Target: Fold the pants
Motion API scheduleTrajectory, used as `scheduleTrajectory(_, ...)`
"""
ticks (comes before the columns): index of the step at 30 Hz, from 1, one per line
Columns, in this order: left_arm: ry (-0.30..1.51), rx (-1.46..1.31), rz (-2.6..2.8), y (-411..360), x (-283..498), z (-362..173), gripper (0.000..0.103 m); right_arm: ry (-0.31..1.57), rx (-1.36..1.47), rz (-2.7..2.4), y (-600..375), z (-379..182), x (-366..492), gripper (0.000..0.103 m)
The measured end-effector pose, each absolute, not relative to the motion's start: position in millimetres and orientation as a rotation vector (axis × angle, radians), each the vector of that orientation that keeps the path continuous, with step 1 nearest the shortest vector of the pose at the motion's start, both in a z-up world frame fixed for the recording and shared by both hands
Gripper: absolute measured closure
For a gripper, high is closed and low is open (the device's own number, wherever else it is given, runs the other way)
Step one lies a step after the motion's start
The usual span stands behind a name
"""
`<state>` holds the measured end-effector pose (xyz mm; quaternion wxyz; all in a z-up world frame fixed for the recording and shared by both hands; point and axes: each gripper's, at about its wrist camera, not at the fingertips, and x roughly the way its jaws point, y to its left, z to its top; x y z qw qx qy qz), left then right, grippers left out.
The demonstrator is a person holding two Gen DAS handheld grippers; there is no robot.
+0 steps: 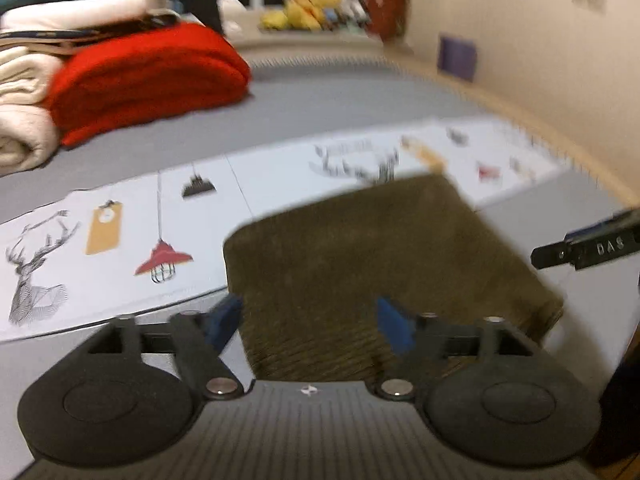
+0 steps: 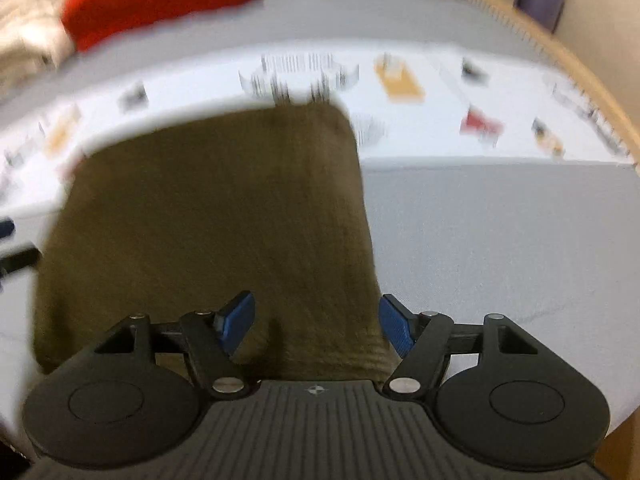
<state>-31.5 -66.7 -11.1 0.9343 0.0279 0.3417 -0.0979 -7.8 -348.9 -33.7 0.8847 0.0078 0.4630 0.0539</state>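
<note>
The olive-brown corduroy pants [image 1: 380,252] lie folded into a compact rectangle on the grey surface, partly over a white printed cloth. My left gripper [image 1: 308,322] hovers over the near left edge of the pants, jaws wide apart, nothing pressed between the blue pads. In the right wrist view the same pants [image 2: 208,216] fill the left half. My right gripper [image 2: 318,326] stands open over their near right corner, and the pads touch no fabric. The right gripper's black finger [image 1: 588,246] shows at the right edge of the left wrist view. Both views are motion-blurred.
A white cloth [image 1: 120,236] printed with a deer, lamps and tags lies across the grey surface [image 2: 500,248]. A red folded blanket [image 1: 148,76] and cream fabrics [image 1: 24,120] are stacked at the far left. A wooden rim [image 2: 580,64] and a purple box [image 1: 458,58] line the far right.
</note>
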Motion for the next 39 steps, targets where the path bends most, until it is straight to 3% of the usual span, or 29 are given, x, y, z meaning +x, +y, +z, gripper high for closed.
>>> scheduleTrajectory(4,0.569,0.022,-0.083,-80.1,-71.4,25.0,0.015,0.753,0.028,0.175,-347.9,12.5,-51.1,0.007)
scheduleTrajectory(7,0.495,-0.016,-0.053,-87.9,-104.0,45.7,0.009,0.624,0.0,0.208,-346.3,31.4,-86.7,0.002)
scheduleTrajectory(9,0.498,-0.055,-0.036,-93.9,-120.9,54.9,0.0,0.57,-0.007,0.224,-347.5,32.0,-109.3,0.001)
scheduleTrajectory(12,0.546,-0.109,-0.003,-100.0,-143.0,50.8,0.0,0.561,0.035,0.204,-356.2,13.3,-128.0,0.001)
scheduleTrajectory(19,0.761,-0.109,0.092,-104.2,-144.3,-14.9,0.0,0.687,0.08,0.145,-358.6,-13.1,-115.5,0.001)
scheduleTrajectory(28,0.807,-0.19,0.147,-71.8,-110.5,-38.0,0.0,0.77,0.024,0.104,-345.4,-33.0,-102.3,0.001)
scheduleTrajectory(39,0.801,-0.122,0.07,-93.7,-111.3,-44.6,0.0,0.803,-0.027,0.116,-343.1,-39.9,-103.7,0.001)
